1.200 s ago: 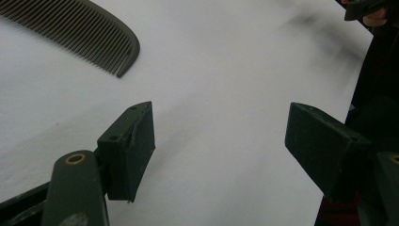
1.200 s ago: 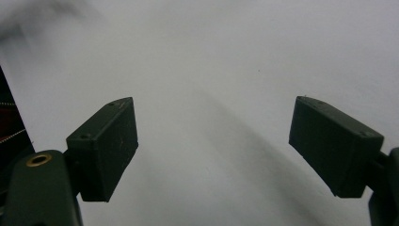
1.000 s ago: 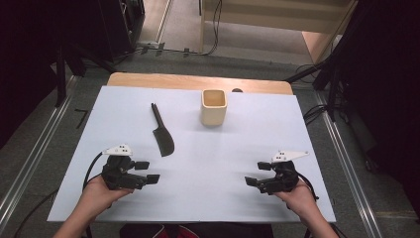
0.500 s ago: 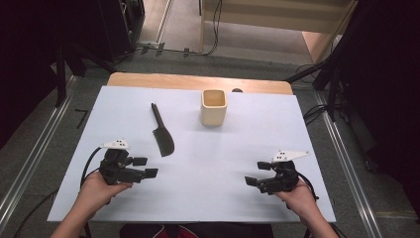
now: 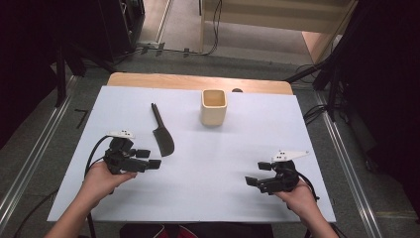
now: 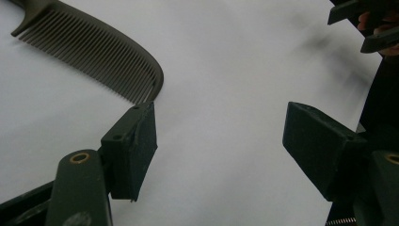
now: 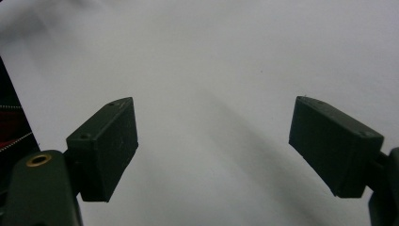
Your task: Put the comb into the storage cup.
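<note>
Two grippers gape wide, holding nothing: the left gripper (image 5: 148, 158) just beside the comb (image 5: 162, 135), the right gripper (image 5: 257, 173) over bare table (image 5: 218, 163).

Over the last second, the left gripper (image 5: 148, 158) has moved away from the near edge of the white tabletop (image 5: 247, 144) and a little toward its middle. It began near the left part of the near edge, well short of the dark comb (image 5: 162, 135). It now sits just beside the comb's wide toothed end, jaws spread apart. In the left gripper view, one jaw lies right at the tip of the comb's teeth (image 6: 101, 54); whether it touches them cannot be told. The person's left hand (image 5: 101, 178) has reached farther in with it.
</note>
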The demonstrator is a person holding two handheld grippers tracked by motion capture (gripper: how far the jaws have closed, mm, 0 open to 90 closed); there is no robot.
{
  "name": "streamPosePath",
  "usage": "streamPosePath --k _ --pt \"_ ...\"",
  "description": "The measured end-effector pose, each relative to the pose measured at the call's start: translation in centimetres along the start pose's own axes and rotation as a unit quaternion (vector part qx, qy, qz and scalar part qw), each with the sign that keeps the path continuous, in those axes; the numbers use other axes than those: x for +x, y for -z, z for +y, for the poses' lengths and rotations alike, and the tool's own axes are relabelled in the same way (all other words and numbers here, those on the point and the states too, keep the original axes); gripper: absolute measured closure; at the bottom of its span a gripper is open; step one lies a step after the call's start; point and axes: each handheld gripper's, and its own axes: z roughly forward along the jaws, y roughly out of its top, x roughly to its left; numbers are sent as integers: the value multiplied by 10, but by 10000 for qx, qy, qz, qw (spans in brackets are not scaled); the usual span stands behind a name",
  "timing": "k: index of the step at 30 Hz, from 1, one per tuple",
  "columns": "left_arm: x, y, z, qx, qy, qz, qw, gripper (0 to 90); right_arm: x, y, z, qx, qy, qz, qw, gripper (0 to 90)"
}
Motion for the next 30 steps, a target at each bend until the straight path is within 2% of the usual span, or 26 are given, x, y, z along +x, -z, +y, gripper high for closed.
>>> streamPosePath --k 5,9,13,19,25,30 --pt "5 -1 11 7 70 -85 9999 275 0 0 0 -22 36 -19 10000 165" --pt "10 -1 17 11 129 -54 9999 275 1 0 0 -47 13 6 10000 165" --pt "12 -4 22 53 108 2 9999 276 1 0 0 -18 21 10 10000 165" --pt "16 -6 30 34 95 -27 9999 276 0 -1 0 29 31 -20 10000 165" --pt "19 -7 40 -6 13 45 10000 276 1 -1 1 4 -11 -14 10000 165" --pt "23 -10 46 55 -34 123 9999 290 1 -1 1 10 8 -20 10000 165"
